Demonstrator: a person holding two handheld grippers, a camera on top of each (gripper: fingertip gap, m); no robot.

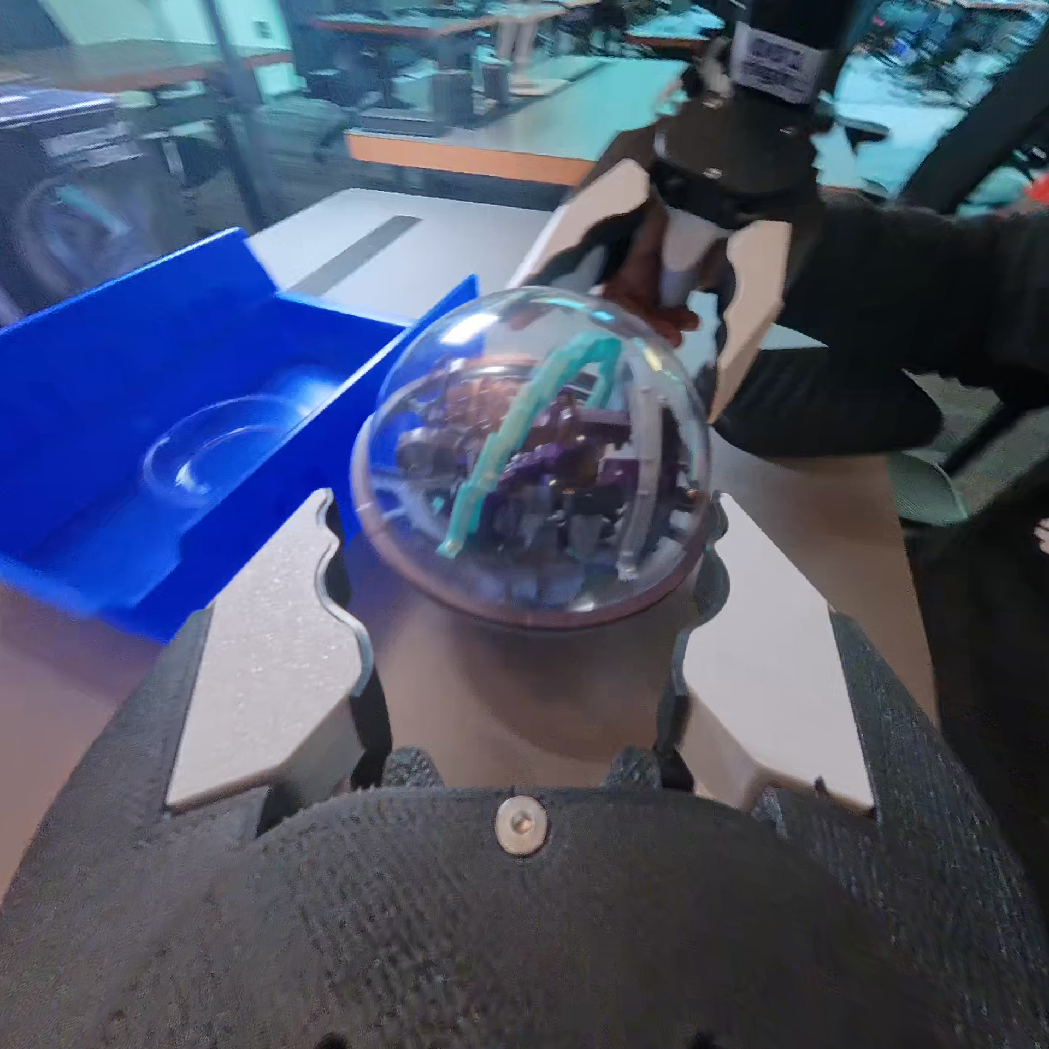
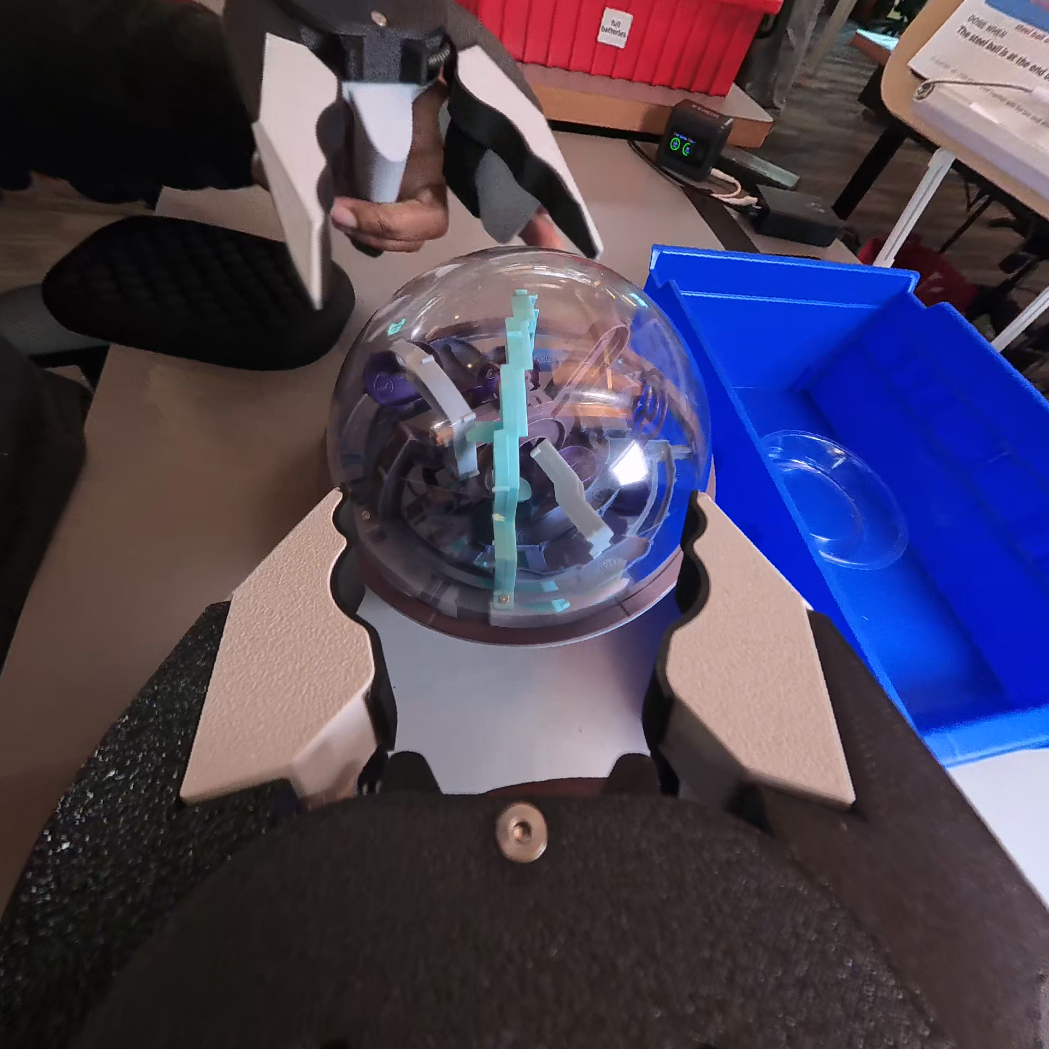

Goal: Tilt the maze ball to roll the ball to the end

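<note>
Table [image 2: 170, 511] first: pale and smooth under my rig, carrying a blue bin [image 2: 851, 397] with a clear dish [image 2: 834, 499] lying inside, probably a stand for the toy. Just beside the bin sits the maze ball [image 2: 516, 448], a clear sphere with teal, grey and purple tracks inside, resting on the table between my two tools. My left hand-held gripper [image 1: 522, 522] has its fingers spread wide, flanking the sphere's near side, and my right hand-held gripper [image 2: 516, 522] does the same from the opposite side; whether either touches the shell I cannot tell. I judge this to be the approach before gripping and tilting. I cannot find the small ball inside. Beyond are a mesh chair seat [image 2: 187, 284], a red crate [image 2: 619, 40] and other desks.
</note>
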